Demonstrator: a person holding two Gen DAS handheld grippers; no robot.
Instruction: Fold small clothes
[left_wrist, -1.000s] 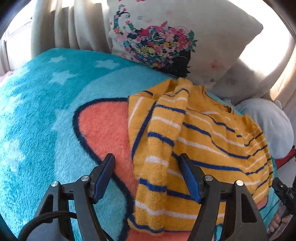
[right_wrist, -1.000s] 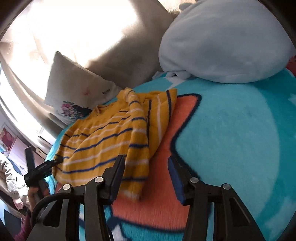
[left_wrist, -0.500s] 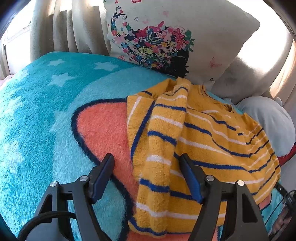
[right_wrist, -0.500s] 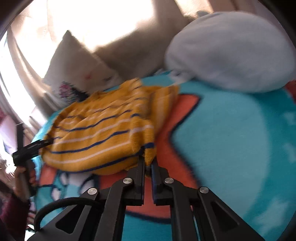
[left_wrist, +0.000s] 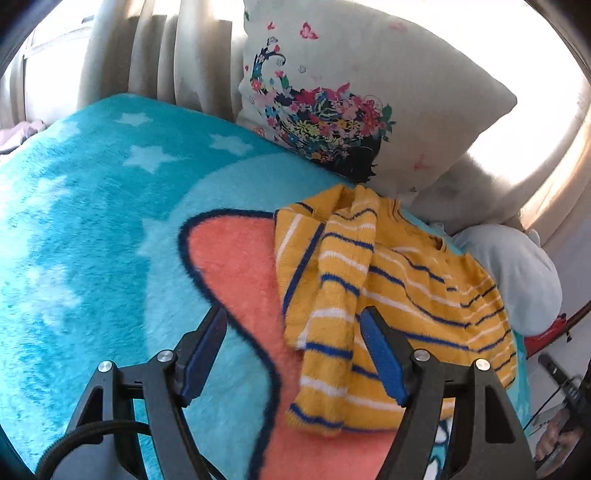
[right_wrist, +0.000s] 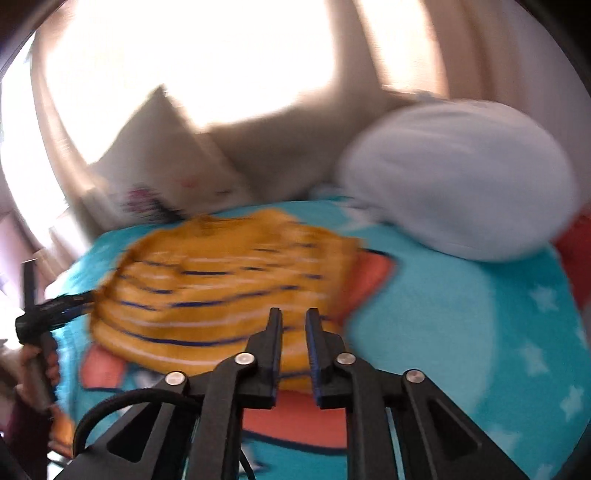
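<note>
My sweater (left_wrist: 406, 280) is a soft ribbed knit, matt and a little fuzzy at the cuff. It lies on a blanket (left_wrist: 92, 240) of deep, shaggy fleece. The pillow (left_wrist: 369, 92) is smooth woven cloth with a flat print, the cushion (left_wrist: 517, 273) a soft matt plush. My left gripper (left_wrist: 293, 349) is matt black plastic with blue rubbery pads (left_wrist: 384, 358) and shiny metal pins.

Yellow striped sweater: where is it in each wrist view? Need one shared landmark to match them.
Left wrist: sweater lies right of centre on the blanket, its folded sleeve between the open left gripper fingers.
Right wrist: sweater, blurred, left of centre, beyond the right gripper.
Shared landmark: floral pillow behind the sweater.
</note>
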